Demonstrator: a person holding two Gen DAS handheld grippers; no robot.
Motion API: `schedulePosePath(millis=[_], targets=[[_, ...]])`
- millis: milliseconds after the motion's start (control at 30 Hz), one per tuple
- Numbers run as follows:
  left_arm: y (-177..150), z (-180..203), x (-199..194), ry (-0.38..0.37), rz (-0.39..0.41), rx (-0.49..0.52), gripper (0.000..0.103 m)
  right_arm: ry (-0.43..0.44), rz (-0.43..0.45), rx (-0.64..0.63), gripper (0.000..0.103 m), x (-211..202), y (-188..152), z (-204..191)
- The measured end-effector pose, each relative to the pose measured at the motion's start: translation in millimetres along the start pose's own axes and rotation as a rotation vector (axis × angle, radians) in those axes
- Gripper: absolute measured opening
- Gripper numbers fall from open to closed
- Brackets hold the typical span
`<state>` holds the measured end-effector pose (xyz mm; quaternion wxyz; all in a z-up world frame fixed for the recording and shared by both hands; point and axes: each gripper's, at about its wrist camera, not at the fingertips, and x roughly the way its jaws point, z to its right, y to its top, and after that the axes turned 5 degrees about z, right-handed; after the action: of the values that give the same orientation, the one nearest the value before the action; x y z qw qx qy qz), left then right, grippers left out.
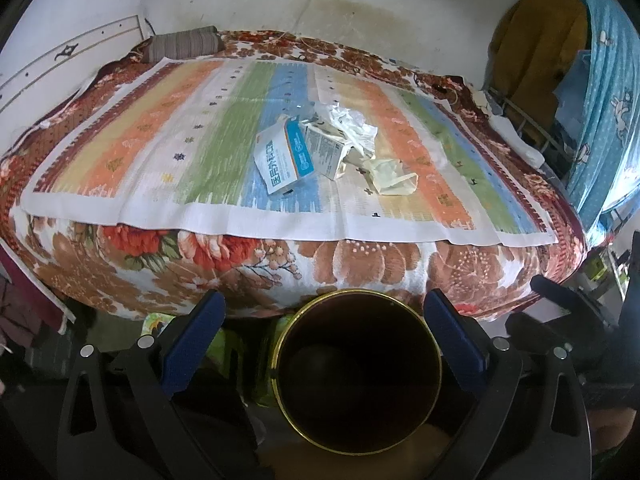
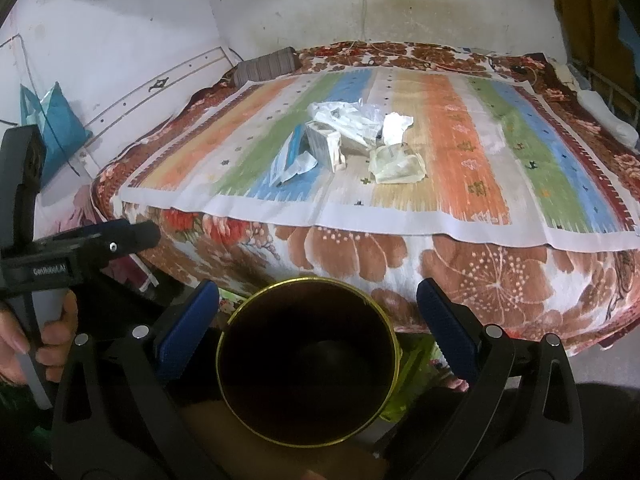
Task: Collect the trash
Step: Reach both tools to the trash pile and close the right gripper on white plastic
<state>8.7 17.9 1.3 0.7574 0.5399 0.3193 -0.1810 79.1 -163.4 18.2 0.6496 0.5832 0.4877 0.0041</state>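
The trash (image 1: 320,148) is a loose heap in the middle of the striped cloth (image 1: 160,152) on the bed (image 1: 360,268): a blue-and-white box (image 1: 280,162), a grey carton (image 1: 324,148), crumpled white wrappers (image 1: 352,122) and a pale glove (image 1: 390,176). A dark bin (image 1: 356,372) with a gold rim stands below the bed's near edge. The left gripper (image 1: 324,304) and right gripper (image 2: 318,296) both hover over the bin, jaws wide and empty.
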Motion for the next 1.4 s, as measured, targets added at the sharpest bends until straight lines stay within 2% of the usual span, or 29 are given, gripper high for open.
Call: schedulePosePath(millis=[133,200,300,600,767,933,1100,1233,1400], targets=[[15,0,11,0.012,-0.018,0.013,0.097,0.005,0.000,0.006,0.094,9,14,6],[20,-4,17,-0.017,-0.050,-0.019,0.097,-0.002,0.008,0.019,0.094,12,20,10],[26,-8,21,-0.006,-0.056,-0.031,0.097,-0.009,0.006,0.028,0.094,17,30,15],[51,-9,38,0.078,-0.069,0.016,0.097,-0.025,0.005,-0.017,0.094,31,55,19],[63,-3,60,0.142,-0.103,0.119,0.097,-0.029,0.014,-0.045,0.094,40,73,17],[71,-10,76,0.180,-0.148,0.141,0.097,-0.033,0.006,-0.062,0.094,53,88,17],[78,-14,92,0.171,-0.194,0.151,0.097,-0.031,-0.001,-0.086,0.094,64,99,14],[85,-17,107,0.107,-0.234,0.135,0.097,-0.038,0.002,-0.102,0.094,76,110,13],[97,-22,126,0.093,-0.251,0.219,0.097,-0.050,0.003,-0.107,0.094,98,129,19]])
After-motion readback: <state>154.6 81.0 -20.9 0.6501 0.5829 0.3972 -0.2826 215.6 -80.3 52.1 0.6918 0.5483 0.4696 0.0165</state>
